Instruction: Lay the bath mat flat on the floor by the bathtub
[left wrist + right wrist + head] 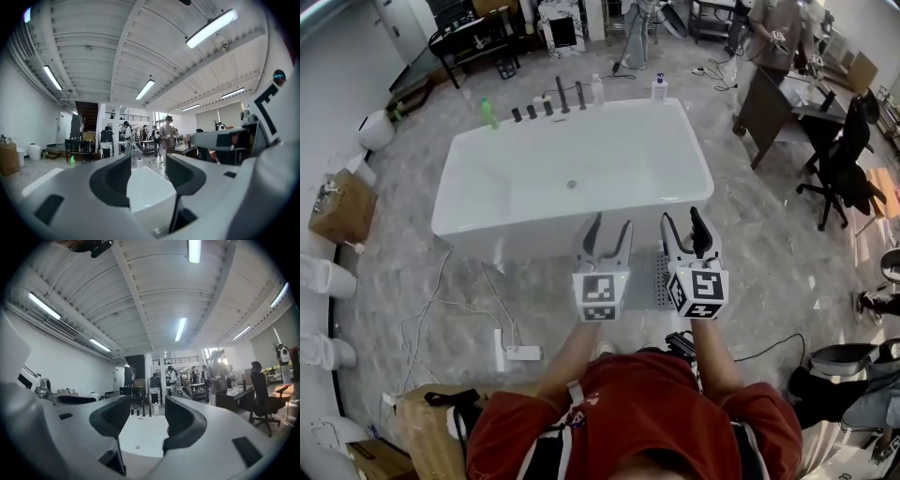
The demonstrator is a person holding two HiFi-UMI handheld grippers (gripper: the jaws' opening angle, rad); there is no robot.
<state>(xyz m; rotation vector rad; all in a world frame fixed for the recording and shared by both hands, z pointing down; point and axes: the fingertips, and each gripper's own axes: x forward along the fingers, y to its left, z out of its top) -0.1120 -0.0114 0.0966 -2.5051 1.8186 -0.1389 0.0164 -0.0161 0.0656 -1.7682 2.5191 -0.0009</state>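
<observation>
Red sleeves (675,412) fill the bottom of the head view, and from them both arms reach forward; the left tongs (609,230) and the right tongs (682,225) hang side by side, close but apart, over the near wall of the bathtub (516,230); in the left gripper view the left tongs (147,164) stand with jaws apart and nothing gripped, only the white tub corner showing through the gap; in the right gripper view the right tongs (143,411) are likewise spread and hold nothing, the tub's basin lying beyond them; the bath mat (660,281), grey and dotted, lies on the floor (412,281) in the gap between the two tongs, its far edge at the foot of the tub's near wall, its sides hidden behind the marker cubes, so I cannot tell whether it lies fully flat; left of it the marble floor along the tub runs open, crossed by a thin cable (441,281) leading to a white power strip (522,352); farther left a cardboard box (342,206) sits near the wall; right of the tub's corner a band of floor separates it from a dark counter (764,112) and a black office chair (839,159); a green bottle (488,112) stands at the tub's far edge.
</observation>
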